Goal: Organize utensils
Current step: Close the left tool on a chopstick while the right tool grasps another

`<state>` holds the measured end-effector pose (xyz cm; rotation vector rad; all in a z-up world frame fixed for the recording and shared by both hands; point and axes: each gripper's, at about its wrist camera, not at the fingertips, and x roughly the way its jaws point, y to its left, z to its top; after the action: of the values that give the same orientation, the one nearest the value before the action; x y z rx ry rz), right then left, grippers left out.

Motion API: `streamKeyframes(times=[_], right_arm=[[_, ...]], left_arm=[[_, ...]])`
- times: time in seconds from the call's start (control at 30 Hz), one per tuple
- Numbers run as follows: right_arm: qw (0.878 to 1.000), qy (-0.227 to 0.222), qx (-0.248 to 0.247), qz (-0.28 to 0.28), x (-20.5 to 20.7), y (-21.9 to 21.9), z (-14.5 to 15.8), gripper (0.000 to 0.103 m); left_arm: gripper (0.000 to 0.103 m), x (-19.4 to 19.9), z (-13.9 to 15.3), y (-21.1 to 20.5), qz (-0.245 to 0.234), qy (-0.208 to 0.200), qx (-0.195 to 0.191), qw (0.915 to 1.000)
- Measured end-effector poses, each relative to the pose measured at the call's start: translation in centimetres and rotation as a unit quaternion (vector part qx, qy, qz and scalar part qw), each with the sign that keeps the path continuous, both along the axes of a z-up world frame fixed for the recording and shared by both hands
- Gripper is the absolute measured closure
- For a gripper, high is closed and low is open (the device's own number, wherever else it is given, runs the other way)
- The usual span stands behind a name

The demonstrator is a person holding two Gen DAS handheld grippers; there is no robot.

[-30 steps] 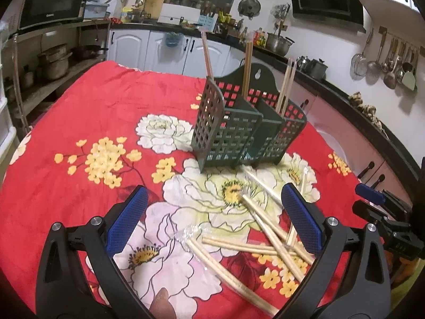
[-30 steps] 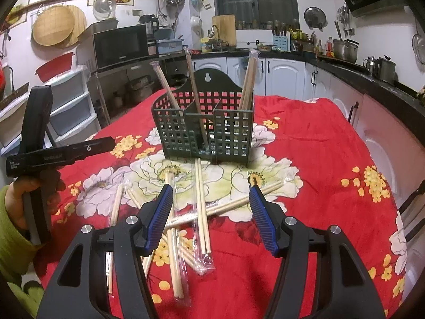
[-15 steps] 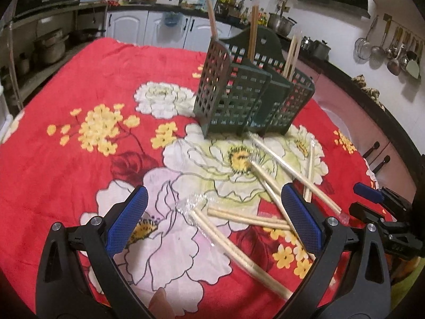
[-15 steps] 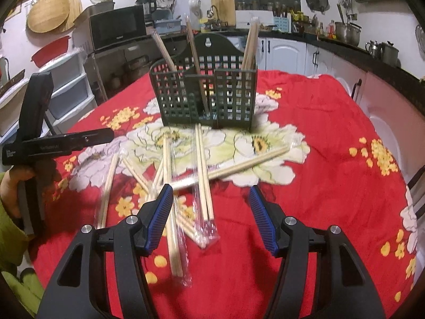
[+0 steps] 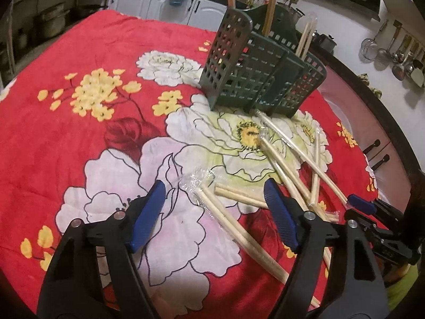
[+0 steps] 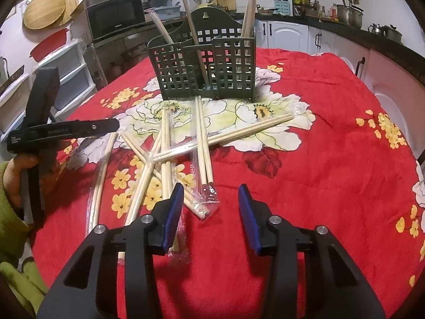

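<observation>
one red flowered worktop (image 6: 332, 159) fills both views. at upper centre of the right wrist view stands the dark green slotted holder (image 6: 204, 66), with a few chopstick pairs (image 6: 248, 13) already upright in its compartments. that part looks done. most is left: many wrapped chopsticks (image 6: 202, 143) lie crossed in a loose heap in the middle left of that view, just in front of the holder. the left tongs (image 5: 215, 212) stand fairly wide, lower centre of the left wrist view, with the end of one wrapped pair (image 5: 228, 218) between the pads, not pressed. the right tongs (image 6: 209, 212) stand narrower and empty, just below the heap. both have just been closing.
</observation>
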<state>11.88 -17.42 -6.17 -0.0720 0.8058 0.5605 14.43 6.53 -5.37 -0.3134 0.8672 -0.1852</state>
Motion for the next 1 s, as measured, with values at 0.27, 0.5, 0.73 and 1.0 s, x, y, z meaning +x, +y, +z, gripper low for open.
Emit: streamKeyframes(times=[0.27,0.5,0.73,1.0], right_arm=[[1.0,0.008,0.006,0.008,0.0,0.0,-0.3,0.081],[1.0,0.007,0.008,0.008,0.0,-0.2,-0.2,0.083],[1.0,0.001,0.007,0.008,-0.1,-0.4,0.1,0.092],[1.0,-0.015,0.008,0.005,-0.3,-0.8,0.9,0.097]], left_arm=[[0.051,0.3,-0.3,0.4,0.006,0.005,-0.006,1.0],[0.075,0.4,-0.7,1.3,0.017,0.012,-0.009,0.9998],[0.084,0.2,-0.5,2.0,0.018,0.01,-0.018,0.9996],[0.094,-0.1,0.2,2.7,0.022,0.0,-0.027,0.9994]])
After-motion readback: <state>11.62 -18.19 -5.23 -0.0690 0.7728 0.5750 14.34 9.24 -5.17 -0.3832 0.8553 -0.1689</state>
